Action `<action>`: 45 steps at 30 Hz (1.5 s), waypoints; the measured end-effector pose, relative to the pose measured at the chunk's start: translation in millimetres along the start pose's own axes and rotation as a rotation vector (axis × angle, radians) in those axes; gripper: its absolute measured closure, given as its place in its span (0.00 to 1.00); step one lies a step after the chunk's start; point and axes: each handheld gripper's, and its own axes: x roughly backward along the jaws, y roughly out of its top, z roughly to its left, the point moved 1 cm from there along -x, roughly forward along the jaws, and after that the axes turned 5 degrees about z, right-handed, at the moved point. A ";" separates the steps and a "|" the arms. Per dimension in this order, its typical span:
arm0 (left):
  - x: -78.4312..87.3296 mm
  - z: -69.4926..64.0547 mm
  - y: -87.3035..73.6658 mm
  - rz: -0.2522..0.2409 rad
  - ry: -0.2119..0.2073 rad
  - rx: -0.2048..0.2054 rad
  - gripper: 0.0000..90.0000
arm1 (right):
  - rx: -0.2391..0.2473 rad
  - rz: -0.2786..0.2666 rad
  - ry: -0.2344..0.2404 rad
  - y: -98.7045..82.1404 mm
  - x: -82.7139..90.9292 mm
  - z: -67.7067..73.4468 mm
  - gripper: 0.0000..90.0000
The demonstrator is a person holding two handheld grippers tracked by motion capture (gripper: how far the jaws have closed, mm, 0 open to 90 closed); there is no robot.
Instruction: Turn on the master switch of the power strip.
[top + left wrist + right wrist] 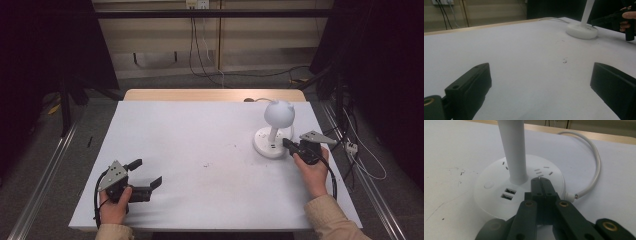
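Observation:
A white desk lamp with a round head stands at the right of the white table. Its round base carries two USB ports and socket slots. My right gripper is shut with nothing between its jaws, and its tips lie on top of the base just right of the stem. From above, the right gripper meets the base's right side. My left gripper rests near the front left, open and empty. The left gripper looks across the table at the lamp base.
The lamp's white cable loops from the base toward the table's far wooden edge. Small dark specks mark the middle of the table. Cables and a power strip lie on the floor to the right.

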 end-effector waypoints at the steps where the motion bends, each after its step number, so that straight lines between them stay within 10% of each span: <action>1: -0.1 -0.1 0.0 0.000 -0.001 0.001 0.03 | 0.000 -0.001 0.002 0.1 -0.5 -0.1 1.00; 45: -1.1 -2.8 -0.2 0.006 -0.005 -0.002 0.03 | 0.021 0.009 0.005 -1.4 -3.9 0.2 1.00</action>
